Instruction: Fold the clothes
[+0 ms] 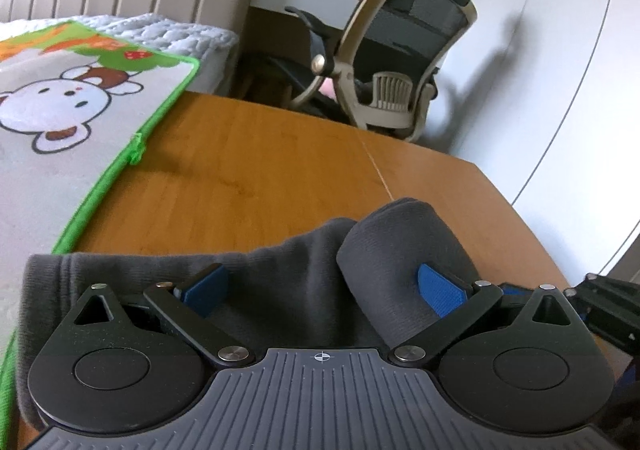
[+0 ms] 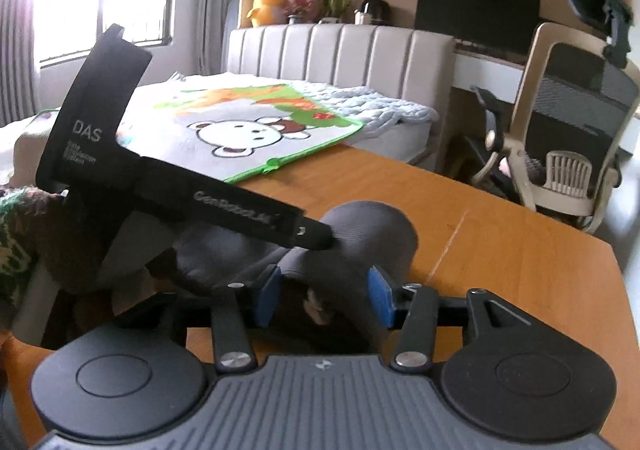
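A dark grey garment lies bunched on the wooden table, with a thick rolled fold rising at its right end. My left gripper stands wide open over it; its right pad presses against the fold and its left pad rests on flat cloth. In the right wrist view the same fold bulges up between the blue pads of my right gripper, which is shut on it. The left tool's black housing crosses that view, its finger reaching the fold.
A bear-print mat with a green border overlaps the table's left side from the bed. An office chair stands beyond the far edge. The table's right edge runs close to a white wall.
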Tool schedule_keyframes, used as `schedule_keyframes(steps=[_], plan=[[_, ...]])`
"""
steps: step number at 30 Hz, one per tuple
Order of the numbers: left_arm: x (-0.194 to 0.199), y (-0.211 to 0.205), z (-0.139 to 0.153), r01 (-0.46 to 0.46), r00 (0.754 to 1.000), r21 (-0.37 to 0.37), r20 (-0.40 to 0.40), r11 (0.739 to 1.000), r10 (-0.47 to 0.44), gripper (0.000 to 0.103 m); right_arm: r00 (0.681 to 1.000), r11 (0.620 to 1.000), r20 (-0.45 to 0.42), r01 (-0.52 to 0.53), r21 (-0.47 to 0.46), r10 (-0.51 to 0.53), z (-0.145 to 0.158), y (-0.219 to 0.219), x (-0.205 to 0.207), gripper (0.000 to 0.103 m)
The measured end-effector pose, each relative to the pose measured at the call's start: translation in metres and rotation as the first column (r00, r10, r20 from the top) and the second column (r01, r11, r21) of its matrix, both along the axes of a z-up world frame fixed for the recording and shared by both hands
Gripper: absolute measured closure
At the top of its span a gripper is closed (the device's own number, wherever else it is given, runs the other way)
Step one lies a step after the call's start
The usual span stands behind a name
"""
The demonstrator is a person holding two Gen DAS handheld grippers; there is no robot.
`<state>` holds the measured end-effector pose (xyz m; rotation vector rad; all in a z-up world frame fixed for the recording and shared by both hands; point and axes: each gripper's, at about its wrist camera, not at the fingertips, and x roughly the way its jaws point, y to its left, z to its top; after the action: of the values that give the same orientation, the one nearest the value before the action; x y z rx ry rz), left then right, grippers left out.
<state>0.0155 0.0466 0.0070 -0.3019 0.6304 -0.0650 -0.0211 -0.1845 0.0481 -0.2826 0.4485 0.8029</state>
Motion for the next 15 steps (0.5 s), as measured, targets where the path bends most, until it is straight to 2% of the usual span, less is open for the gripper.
schedule_keyframes(steps=[5, 9, 12, 15], plan=[[-0.005, 0.005, 0.0, -0.015, 1.0, -0.008, -0.006, 1.0, 0.015, 0.0, 1.0, 1.0, 0.026, -0.015, -0.013, 0.016, -0.001, 0.011, -0.001, 0.05], [-0.011, 0.011, 0.007, -0.034, 0.999, -0.03, 0.002, 0.999, 0.034, 0.001, 0.996, 0.994, 0.07, -0.044, -0.102, 0.051, -0.008, 0.032, -0.009, 0.043], [-0.014, 0.012, 0.017, -0.03, 0.999, -0.054, 0.035, 0.998, 0.032, 0.0, 0.991, 0.985, 0.112, -0.058, -0.163, 0.077, -0.015, 0.043, -0.017, 0.043], [-0.008, 0.004, 0.018, -0.018, 0.999, -0.003, 0.035, 1.0, 0.018, 0.0, 0.989, 0.984, 0.116, -0.069, -0.163, 0.089, -0.014, 0.044, -0.019, 0.043]])
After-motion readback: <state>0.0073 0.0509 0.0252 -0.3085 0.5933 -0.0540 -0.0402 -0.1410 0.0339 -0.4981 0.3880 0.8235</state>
